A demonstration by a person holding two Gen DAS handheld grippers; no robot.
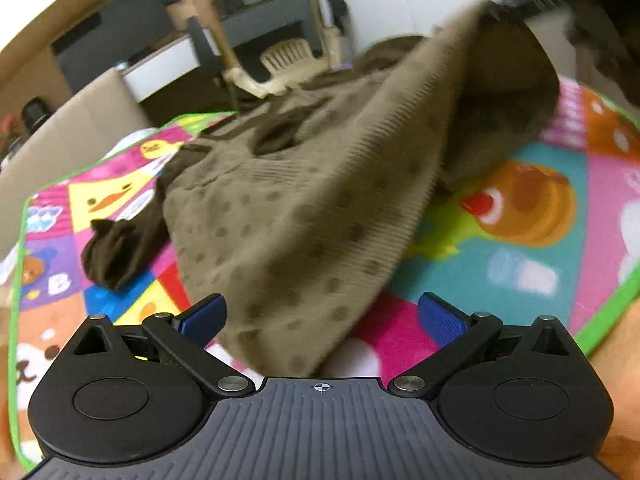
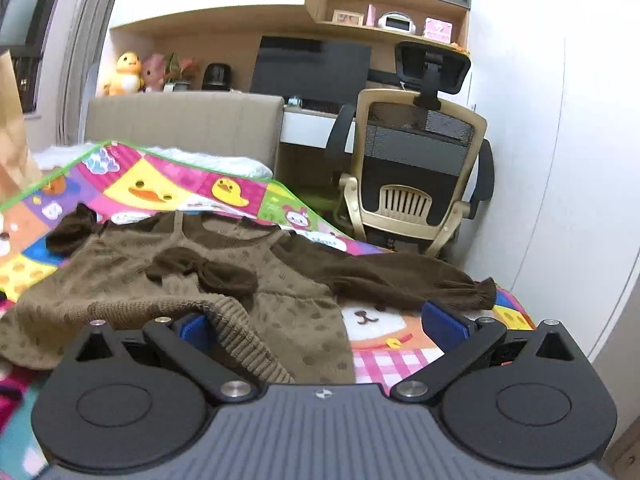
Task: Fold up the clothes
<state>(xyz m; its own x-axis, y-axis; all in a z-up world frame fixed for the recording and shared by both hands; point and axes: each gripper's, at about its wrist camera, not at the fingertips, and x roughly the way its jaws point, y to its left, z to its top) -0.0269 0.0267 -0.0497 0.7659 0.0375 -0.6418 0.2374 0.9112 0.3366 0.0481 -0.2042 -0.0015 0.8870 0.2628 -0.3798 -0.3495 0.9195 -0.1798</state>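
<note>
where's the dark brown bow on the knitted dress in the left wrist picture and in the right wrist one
Left wrist: the bow sits upper centre-left, blurred, on the dress.
Right wrist: the bow lies centre-left on the dress chest.
Shared landmark: the office chair beyond the bed.

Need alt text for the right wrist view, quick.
Open right gripper over a brown dotted knit dress spread on a colourful cartoon mat, its ribbed hem between the fingers. An office chair stands beyond.
</note>
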